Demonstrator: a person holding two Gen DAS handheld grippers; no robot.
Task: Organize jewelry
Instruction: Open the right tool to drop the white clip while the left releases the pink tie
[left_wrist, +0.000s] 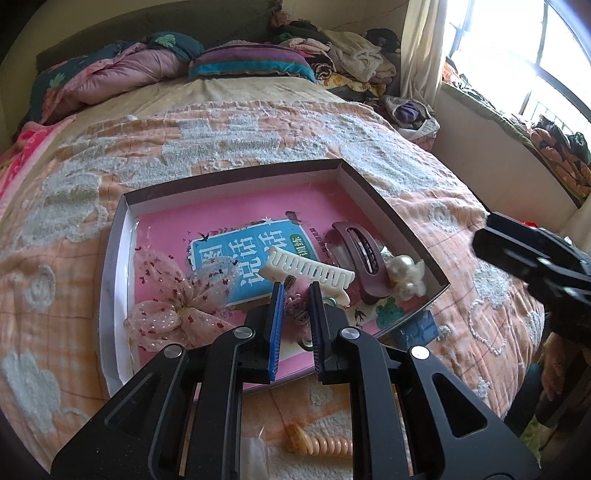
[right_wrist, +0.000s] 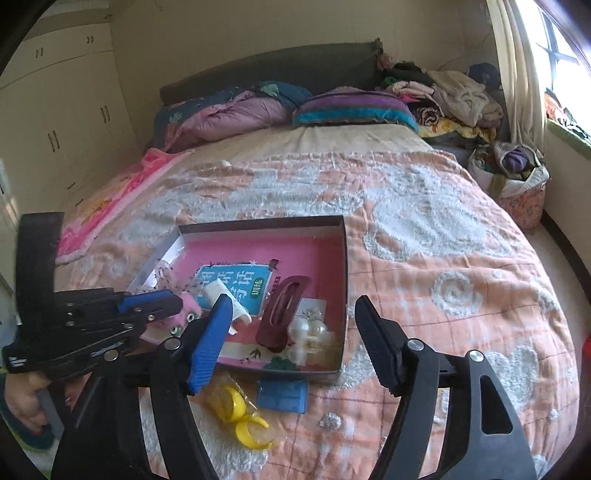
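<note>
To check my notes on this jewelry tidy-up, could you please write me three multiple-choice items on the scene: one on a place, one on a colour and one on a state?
1. Where does the dark red hair clip lie? A on a pillow; B in the box; C on the floor.
2. What colour are the bagged pieces on the blanket? A green; B black; C yellow.
3. How is the right gripper? A open, empty; B shut on a comb; C shut on a bow.
Key: B, it lies within the box walls; C, yellow shows through the clear bag; A, its fingers stand apart around nothing.
</note>
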